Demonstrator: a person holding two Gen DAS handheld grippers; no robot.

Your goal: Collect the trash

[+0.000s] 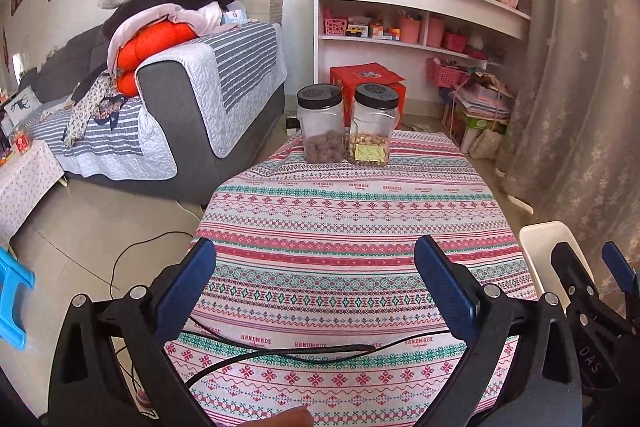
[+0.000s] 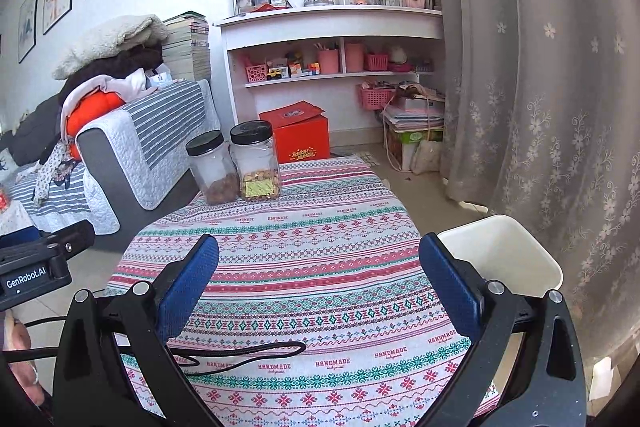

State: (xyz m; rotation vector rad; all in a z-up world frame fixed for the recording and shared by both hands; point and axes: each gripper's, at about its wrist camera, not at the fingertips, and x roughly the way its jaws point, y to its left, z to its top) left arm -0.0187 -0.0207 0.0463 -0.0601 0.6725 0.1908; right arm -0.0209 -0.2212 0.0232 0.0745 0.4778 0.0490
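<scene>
Both your grippers are hovering over the near end of the table [image 1: 352, 219], the one with the striped pink and teal patterned cloth. Your left gripper [image 1: 316, 279] has its blue fingers spread wide with nothing between them, and the right gripper [image 2: 320, 275] is the same: wide apart, holding nothing.

The white bin [image 2: 500, 255] sits just off the table's right edge, mouth facing up. From the right wrist view its long side runs roughly along the table edge, away from you toward the curtain [image 2: 540, 87]. It's right beside your right gripper's outer finger, slightly ahead of it. From the left wrist view you only catch a slice of the bin [image 1: 548, 247] at the far right, with the right gripper [image 1: 600, 283] in front of it.

I can't make out any loose trash on the cloth (the only things on it are two jars and a cable). The black-lidded jars [image 1: 344, 123] stand upright, touching side by side, at the far end, well apart from both grippers. The black cable [image 1: 288, 351] loops across the near edge, under your fingers.
</scene>
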